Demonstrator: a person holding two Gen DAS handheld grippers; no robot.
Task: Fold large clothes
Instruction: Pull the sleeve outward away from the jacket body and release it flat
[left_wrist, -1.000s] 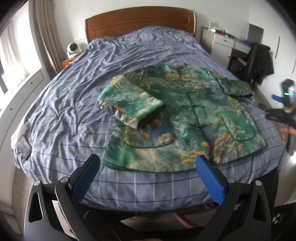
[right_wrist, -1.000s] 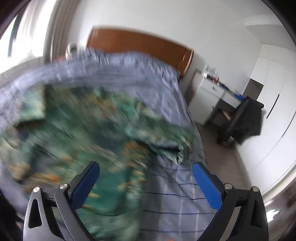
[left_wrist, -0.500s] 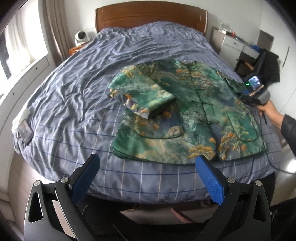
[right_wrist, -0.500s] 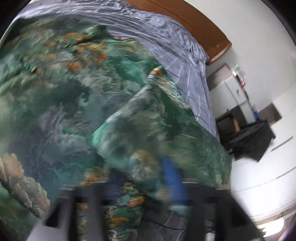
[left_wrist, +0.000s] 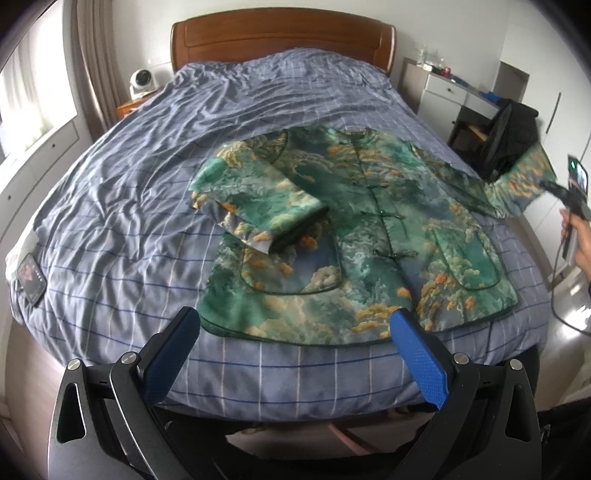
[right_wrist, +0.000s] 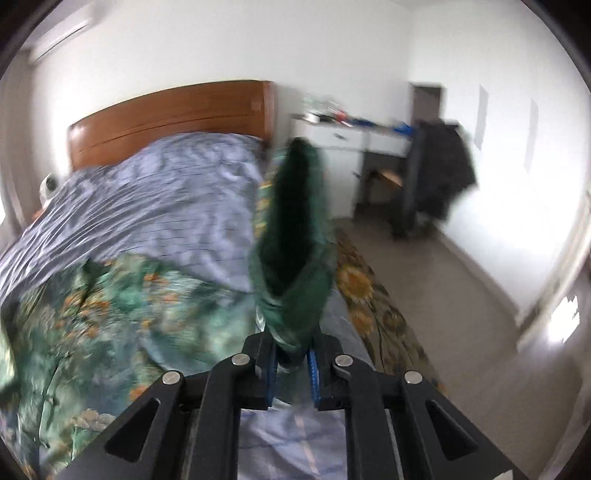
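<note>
Right tool (right_wrist: 292, 363) clamped on jacket (left_wrist: 354, 236) sleeve cuff (right_wrist: 291, 258), lifted ahead; left tool (left_wrist: 295, 354) agape, idle; next: carry sleeve inward across body.

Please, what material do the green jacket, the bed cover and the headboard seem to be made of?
The jacket looks like satin or brocade: a soft sheen, a woven-looking cloud and flower pattern, dark piping. The sleeve held in the right gripper shows a dark green lining. The bed cover looks like matte cotton, finely wrinkled. The headboard seems to be varnished wood, reddish brown and glossy.
</note>
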